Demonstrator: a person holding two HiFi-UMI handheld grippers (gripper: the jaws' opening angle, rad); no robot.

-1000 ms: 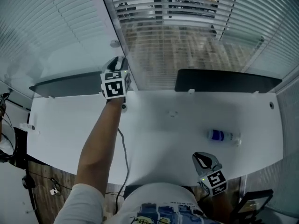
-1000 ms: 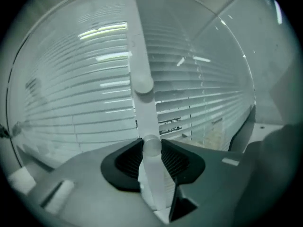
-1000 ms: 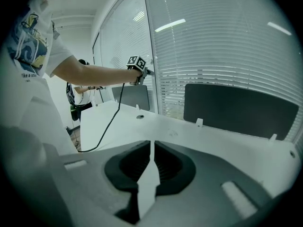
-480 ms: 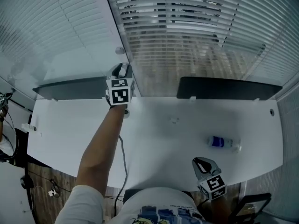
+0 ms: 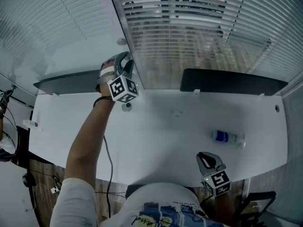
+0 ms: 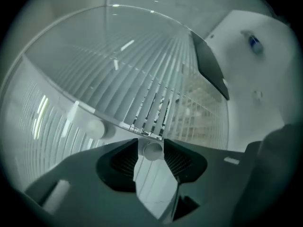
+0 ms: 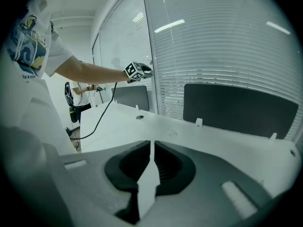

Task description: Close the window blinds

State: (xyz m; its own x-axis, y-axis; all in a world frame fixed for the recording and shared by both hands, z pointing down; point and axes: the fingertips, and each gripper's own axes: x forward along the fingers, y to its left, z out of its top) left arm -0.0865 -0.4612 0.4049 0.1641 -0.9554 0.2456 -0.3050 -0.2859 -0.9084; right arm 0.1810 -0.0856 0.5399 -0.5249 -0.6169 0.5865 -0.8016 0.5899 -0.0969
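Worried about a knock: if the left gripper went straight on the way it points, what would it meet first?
Most likely the round white knob on the window frame, which sits between the tips of the left gripper. Its jaws have just been opening and seem just clear of it.

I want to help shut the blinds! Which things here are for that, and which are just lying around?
For the job: the blinds; the round knob; the left hand-held gripper, its jaws just opening with the knob between them.

Just lying about: the bottle on the desk; the dark panels; the right hand-held gripper, shut and empty.
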